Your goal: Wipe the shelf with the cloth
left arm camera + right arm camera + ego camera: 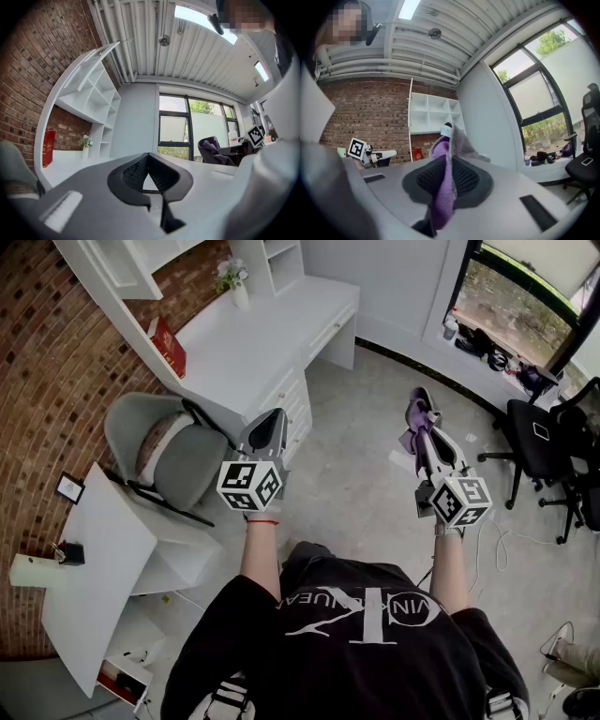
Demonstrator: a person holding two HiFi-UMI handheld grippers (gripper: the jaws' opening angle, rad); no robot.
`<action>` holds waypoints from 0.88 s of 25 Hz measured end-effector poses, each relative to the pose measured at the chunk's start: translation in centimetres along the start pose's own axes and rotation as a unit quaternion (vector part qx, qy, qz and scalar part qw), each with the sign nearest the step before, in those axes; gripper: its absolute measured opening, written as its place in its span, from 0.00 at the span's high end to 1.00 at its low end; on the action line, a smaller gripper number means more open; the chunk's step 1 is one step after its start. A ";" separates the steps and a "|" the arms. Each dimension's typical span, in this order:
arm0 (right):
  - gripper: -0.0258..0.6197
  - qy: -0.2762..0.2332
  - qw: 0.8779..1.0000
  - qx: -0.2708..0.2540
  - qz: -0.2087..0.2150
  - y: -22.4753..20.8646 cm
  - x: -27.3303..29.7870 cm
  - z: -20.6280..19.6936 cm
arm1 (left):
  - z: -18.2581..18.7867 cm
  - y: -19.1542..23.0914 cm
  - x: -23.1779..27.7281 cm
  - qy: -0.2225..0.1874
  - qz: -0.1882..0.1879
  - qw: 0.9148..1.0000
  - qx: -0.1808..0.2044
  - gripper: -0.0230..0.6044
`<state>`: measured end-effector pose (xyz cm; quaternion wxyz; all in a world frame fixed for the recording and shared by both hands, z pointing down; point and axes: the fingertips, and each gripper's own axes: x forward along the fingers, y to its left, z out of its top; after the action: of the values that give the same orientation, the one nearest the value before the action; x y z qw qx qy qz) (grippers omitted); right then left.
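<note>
Office with desk (pixel 258 338), shelves (pixel 96 101), swivel chair (pixel 536 439)

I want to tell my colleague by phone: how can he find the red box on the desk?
Look at the brick wall, then at the long white desk along it. The red box stands on the desk by the bricks; it is the only red thing there, unlike the white flower vase.

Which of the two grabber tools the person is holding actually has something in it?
The right gripper: a purple cloth is clamped between its jaws. The left gripper is closed with nothing in it.
</note>
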<state>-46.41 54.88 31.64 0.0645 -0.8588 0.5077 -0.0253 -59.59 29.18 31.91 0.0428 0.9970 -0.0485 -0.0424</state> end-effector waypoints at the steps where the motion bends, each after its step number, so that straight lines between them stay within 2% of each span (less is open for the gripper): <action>1: 0.89 0.000 1.000 -0.001 -0.001 -0.1 0.0 -0.1 | 0.0 -0.1 0.1 -0.001 -0.002 1.000 0.000 0.95; 12: 0.89 0.003 1.000 -0.007 -0.005 -1.7 -0.6 -0.5 | -1.2 -1.0 2.0 0.009 -0.002 1.000 -0.009 0.95; 22: 0.89 -0.008 0.999 0.030 -0.021 -7.1 2.7 -0.9 | -2.2 -0.4 8.2 0.022 -0.017 1.000 -0.003 0.95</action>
<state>-39.08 55.79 33.47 0.0941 -0.8670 0.4881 -0.0348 -51.27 28.93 33.41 0.0462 0.9982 -0.0307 -0.0217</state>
